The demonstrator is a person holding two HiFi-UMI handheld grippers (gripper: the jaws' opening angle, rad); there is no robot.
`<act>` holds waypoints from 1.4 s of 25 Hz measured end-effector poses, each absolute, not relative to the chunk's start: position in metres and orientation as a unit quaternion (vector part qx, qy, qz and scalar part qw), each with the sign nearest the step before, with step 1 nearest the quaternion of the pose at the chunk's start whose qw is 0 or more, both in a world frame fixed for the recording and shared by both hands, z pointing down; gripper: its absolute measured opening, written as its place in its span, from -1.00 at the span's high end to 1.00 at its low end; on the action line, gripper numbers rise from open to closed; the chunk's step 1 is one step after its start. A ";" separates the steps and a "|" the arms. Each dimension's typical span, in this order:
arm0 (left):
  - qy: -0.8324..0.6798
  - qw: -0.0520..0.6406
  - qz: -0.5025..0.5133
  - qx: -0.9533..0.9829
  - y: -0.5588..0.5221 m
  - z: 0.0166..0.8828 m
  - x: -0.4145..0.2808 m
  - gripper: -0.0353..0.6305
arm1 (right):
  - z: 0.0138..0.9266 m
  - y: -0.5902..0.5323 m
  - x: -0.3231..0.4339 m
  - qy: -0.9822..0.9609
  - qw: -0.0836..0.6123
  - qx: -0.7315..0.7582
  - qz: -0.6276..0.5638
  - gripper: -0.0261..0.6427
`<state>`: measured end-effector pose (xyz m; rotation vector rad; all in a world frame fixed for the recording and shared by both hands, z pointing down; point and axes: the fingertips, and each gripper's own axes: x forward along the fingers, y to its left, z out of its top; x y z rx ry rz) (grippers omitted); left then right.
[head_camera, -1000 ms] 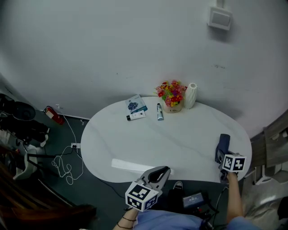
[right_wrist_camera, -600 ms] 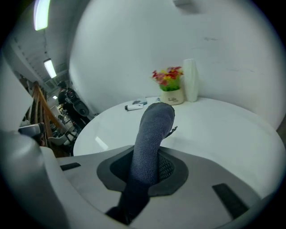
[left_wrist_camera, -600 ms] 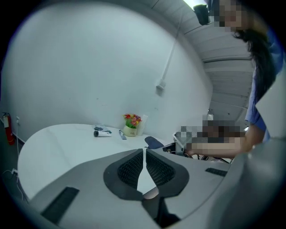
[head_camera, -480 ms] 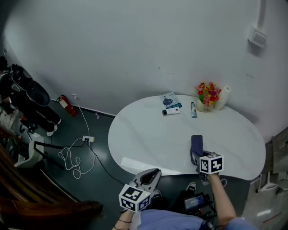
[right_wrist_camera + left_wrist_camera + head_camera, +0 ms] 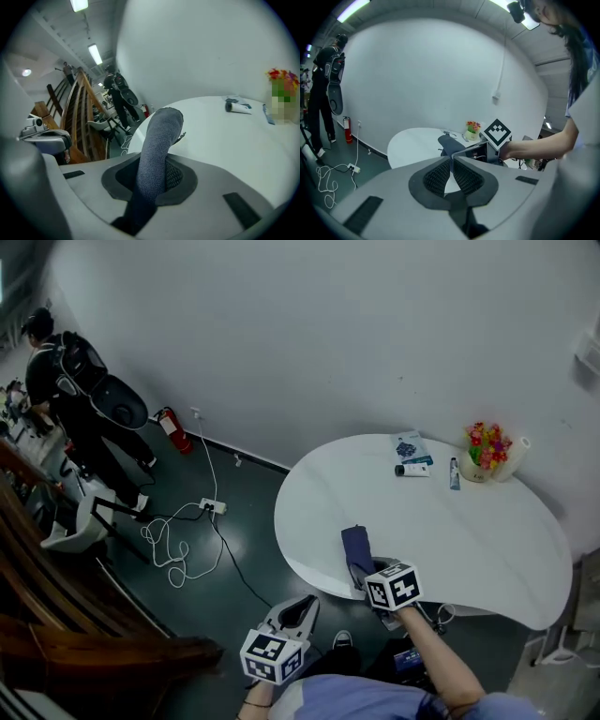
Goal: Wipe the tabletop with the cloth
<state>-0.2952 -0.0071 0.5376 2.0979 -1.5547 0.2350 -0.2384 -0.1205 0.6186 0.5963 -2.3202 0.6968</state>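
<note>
R: right gripper [image 5: 157,180] clamped on dark blue cloth [image 5: 356,547] | cloth: lying on white tabletop [image 5: 478,540] by its near edge | L: left gripper [image 5: 452,164] jaws pressed together, nothing between, held off the table | far side: flower pot [image 5: 485,454]

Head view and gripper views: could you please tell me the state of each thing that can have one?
Right gripper, shut on the cloth.
Left gripper, shut, empty, held off the table.
Cloth, clamped at one end, free end curling forward over the tabletop.
Flower pot, upright.
Tube, lying flat.
Fire extinguisher, upright on the floor.
</note>
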 end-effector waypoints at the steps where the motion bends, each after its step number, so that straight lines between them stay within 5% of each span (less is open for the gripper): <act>1: -0.579 0.258 0.085 0.769 -0.003 0.538 -0.302 0.82 | 0.620 -0.112 -0.255 -0.885 0.321 0.212 0.261 0.71; 9: -0.620 0.272 0.073 0.733 0.028 0.548 -0.346 0.82 | 0.628 -0.046 -0.358 -0.905 0.328 0.107 0.251 0.71; 15: -0.629 0.278 0.072 0.722 0.041 0.556 -0.359 0.82 | 0.660 -0.038 -0.366 -0.893 0.362 0.104 0.248 0.71; 24: -0.583 0.266 0.075 0.764 0.004 0.544 -0.305 0.82 | 0.691 -0.064 -0.274 -0.866 0.401 0.159 0.254 0.71; 35: -0.478 0.241 0.094 0.839 -0.061 0.518 -0.136 0.82 | 0.699 -0.110 -0.090 -0.835 0.392 0.255 0.290 0.71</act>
